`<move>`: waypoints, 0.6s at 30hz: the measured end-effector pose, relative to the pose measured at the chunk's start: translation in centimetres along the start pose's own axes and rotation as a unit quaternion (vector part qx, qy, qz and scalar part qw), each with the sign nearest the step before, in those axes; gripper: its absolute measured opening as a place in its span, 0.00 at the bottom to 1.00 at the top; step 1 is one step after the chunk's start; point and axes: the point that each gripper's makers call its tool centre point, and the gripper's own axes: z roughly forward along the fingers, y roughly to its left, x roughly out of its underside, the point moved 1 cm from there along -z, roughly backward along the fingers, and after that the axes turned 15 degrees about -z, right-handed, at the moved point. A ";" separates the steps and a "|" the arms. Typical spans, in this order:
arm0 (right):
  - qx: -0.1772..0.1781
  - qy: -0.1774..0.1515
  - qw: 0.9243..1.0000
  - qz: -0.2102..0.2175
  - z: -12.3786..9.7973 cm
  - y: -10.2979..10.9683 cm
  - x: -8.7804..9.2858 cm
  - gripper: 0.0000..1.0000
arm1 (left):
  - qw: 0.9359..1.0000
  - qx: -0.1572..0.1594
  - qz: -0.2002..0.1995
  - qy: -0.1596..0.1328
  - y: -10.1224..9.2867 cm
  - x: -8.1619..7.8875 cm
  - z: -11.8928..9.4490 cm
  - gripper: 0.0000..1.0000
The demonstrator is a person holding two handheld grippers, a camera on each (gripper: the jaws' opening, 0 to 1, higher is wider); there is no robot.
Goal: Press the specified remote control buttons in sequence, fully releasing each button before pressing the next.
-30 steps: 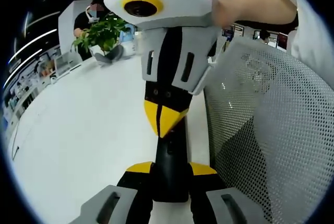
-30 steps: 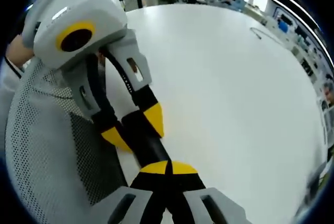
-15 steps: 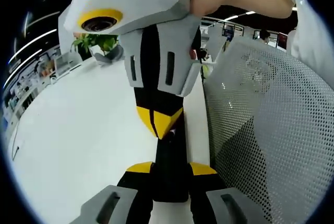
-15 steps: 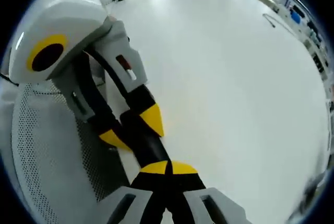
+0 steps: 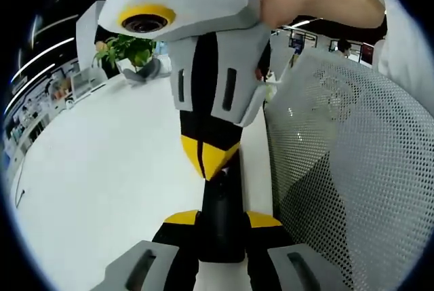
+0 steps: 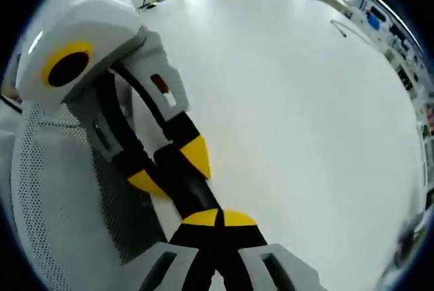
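Remote control (image 5: 221,216), black and slim, sat clamped between the left gripper (image 5: 221,226) jaws above the white desk (image 5: 102,182); the right gripper (image 6: 218,222), yellow tips together, touched its far end beside a mesh chair (image 5: 346,169).

Remote (image 5: 220,216) lies on desk (image 5: 102,182) near its edge, just beside mesh chair back (image 5: 339,169). Left tool (image 5: 222,223) at one end, right tool (image 5: 209,162) at the other. Plant (image 5: 129,47) at far side of desk.

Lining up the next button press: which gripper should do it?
Right. The left gripper is clamped on the remote, while the right gripper, shut to a point, sits at its far end.
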 end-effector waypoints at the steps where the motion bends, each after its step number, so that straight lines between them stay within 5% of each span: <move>1: 0.008 -0.011 1.000 -0.024 0.0 0.0 -0.1 0.00 | 1.000 0.000 0.000 0.000 0.0 0.0 0.0 0.25; 11: 0.009 -0.071 0.997 -0.011 -1.2 1.7 0.0 0.00 | 1.000 0.001 0.000 0.000 0.0 0.0 0.0 0.25; 18: 0.011 -0.071 0.997 -0.038 -0.7 1.8 -0.8 0.00 | 1.000 0.001 -0.001 -0.001 0.0 0.0 0.0 0.25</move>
